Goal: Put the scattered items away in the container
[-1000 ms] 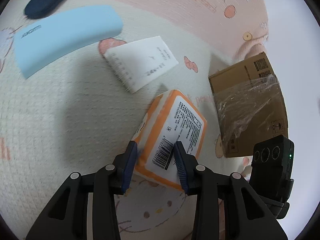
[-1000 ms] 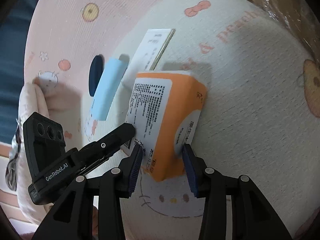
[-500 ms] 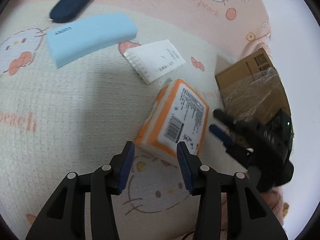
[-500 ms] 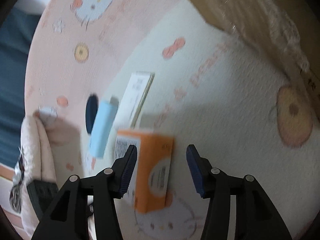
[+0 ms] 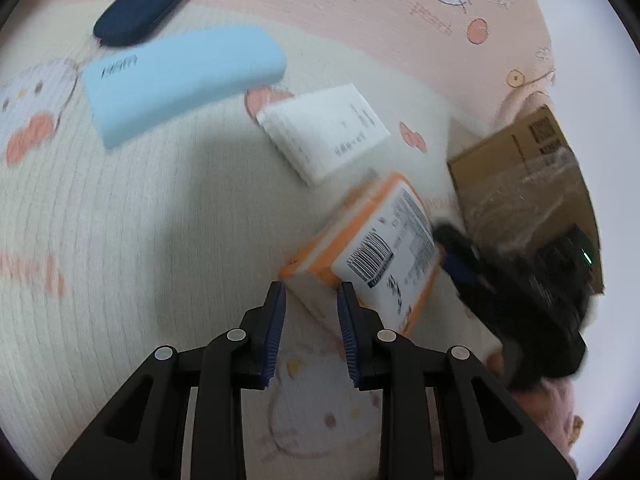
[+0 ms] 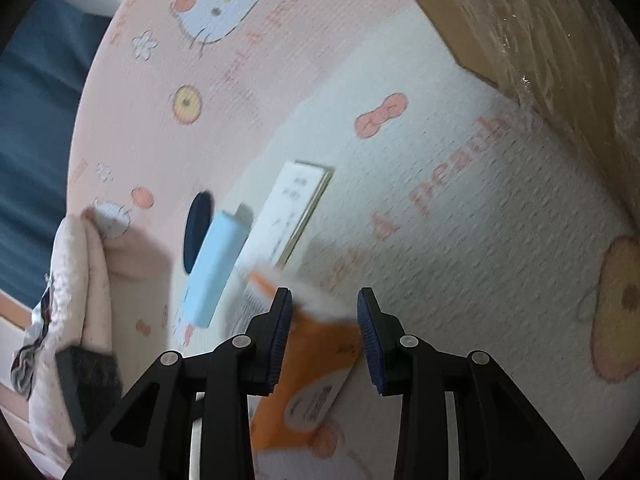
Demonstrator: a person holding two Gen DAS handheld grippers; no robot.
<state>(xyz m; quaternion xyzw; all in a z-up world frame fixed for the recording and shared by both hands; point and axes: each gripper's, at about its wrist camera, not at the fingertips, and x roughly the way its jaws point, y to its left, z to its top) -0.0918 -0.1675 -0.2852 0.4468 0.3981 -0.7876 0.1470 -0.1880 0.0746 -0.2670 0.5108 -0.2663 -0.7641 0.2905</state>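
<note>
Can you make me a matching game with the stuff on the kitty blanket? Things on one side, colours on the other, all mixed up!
Things:
1. tissue pack
2. long case
3. oval pouch
4. box

Colours:
A. dark navy
B. brown cardboard
C. orange and white
D. light blue

Pairs: 1-C, 2-D, 3-A, 4-B

blanket: "peach" in pink | orange pack: barcode label, print too blurred to read

two wrist cams, close above mat, angled down from opposite sides, both w/ orange pack.
</note>
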